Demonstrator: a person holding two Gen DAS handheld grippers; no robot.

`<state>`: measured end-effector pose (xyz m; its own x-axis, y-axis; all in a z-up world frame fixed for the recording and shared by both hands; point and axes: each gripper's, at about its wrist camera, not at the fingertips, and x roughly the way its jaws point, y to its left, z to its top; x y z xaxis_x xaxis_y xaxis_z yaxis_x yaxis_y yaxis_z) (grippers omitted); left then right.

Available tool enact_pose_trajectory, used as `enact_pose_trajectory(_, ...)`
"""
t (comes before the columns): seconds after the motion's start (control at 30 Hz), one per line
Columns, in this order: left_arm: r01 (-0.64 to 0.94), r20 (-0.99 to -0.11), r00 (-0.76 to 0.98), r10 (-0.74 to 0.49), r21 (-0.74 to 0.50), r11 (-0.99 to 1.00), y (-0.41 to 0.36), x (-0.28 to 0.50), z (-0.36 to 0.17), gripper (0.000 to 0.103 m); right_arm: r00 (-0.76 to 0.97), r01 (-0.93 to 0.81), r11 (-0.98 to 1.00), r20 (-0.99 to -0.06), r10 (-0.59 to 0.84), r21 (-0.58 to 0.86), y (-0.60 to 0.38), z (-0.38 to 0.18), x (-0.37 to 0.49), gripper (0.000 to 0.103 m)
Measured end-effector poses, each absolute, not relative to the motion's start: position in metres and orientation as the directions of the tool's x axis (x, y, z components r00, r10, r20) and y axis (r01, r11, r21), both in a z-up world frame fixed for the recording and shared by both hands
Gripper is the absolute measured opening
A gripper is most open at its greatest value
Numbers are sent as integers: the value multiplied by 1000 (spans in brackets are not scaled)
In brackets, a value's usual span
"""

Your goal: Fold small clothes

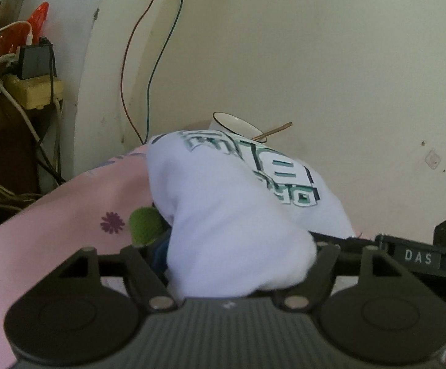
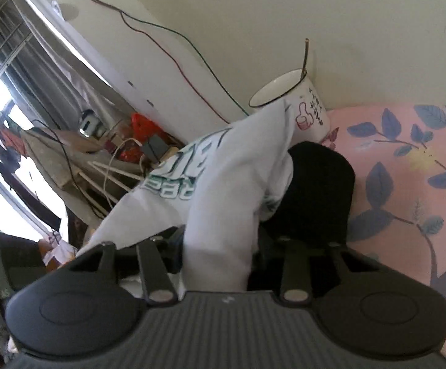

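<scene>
Left wrist view: I see the left hand-held gripper (image 1: 223,240) with a bunch of the white T-shirt (image 1: 223,203) rising between its fingers. One green fingertip (image 1: 145,226) shows to the left of the cloth; the other is hidden behind it. I cannot tell whether the pads press the cloth or stand clear. Ahead of the gripper the shirt's green lettering faces up. Beyond it, against the wall, sits a white mug (image 1: 233,124) with a stick in it. Pink flowered bedsheet (image 1: 69,215) lies to the gripper's left. Far left, a power strip (image 1: 35,90) with tangled cables. A red wire (image 1: 127,70) and a green one hang down the wall.

Right wrist view: the right hand-held gripper (image 2: 219,246) has a thick fold of the same T-shirt running up out of its jaws; the fingertips are buried in cloth, and it looks closed on that fold. The shirt is lifted off the bed, draped ahead and to the left. Just right of it, a black garment (image 2: 321,190) lies on the sheet. The mug stands ahead, touched by the shirt's raised corner.
</scene>
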<state>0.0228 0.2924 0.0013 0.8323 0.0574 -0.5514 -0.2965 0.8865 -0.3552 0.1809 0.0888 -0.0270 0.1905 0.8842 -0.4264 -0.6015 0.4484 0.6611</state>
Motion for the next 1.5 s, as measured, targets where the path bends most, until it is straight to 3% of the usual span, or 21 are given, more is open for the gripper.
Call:
enact_pose_trajectory(0.1,-333,-550,824,136,-276,902,279,12,18,82,254,-631,480,-423,870,609,81,-8,160,42)
enact_pose_trajectory(0.13,-330,-533,831,158,-244,912,271,2,25,83,299,-642,503,-415,859,578,74,-3,151,53)
enact_pose_trajectory(0.17,-335,-516,836,188,-207,919,260,-8,32,91,346,-651,532,-412,843,542,64,1,138,67)
enact_pose_trajectory(0.2,-354,-493,838,235,-164,921,249,-22,39,98,395,-656,561,-404,825,504,51,4,122,70)
enact_pose_trajectory(0.33,-379,-450,841,302,-91,921,206,-71,37,99,462,-662,615,-414,784,428,9,-2,71,70)
enact_pose_trajectory(0.5,-408,-491,798,349,-14,913,152,-112,6,103,414,-680,625,-502,759,384,-31,-31,11,70)
enact_pose_trajectory(0.67,-441,-568,744,351,-22,897,119,-134,-16,103,428,-707,647,-556,713,286,-68,-49,-40,78)
enact_pose_trajectory(0.87,-480,-620,690,373,-8,877,90,-150,-37,103,482,-691,672,-524,703,266,-111,-48,-69,85)
enact_pose_trajectory(1.1,-512,-626,667,405,10,859,66,-161,-38,103,527,-665,703,-510,680,251,-132,-50,-76,86)
enact_pose_trajectory(1.5,-520,-585,675,449,55,852,54,-159,-27,103,527,-646,712,-514,677,274,-143,-50,-75,88)
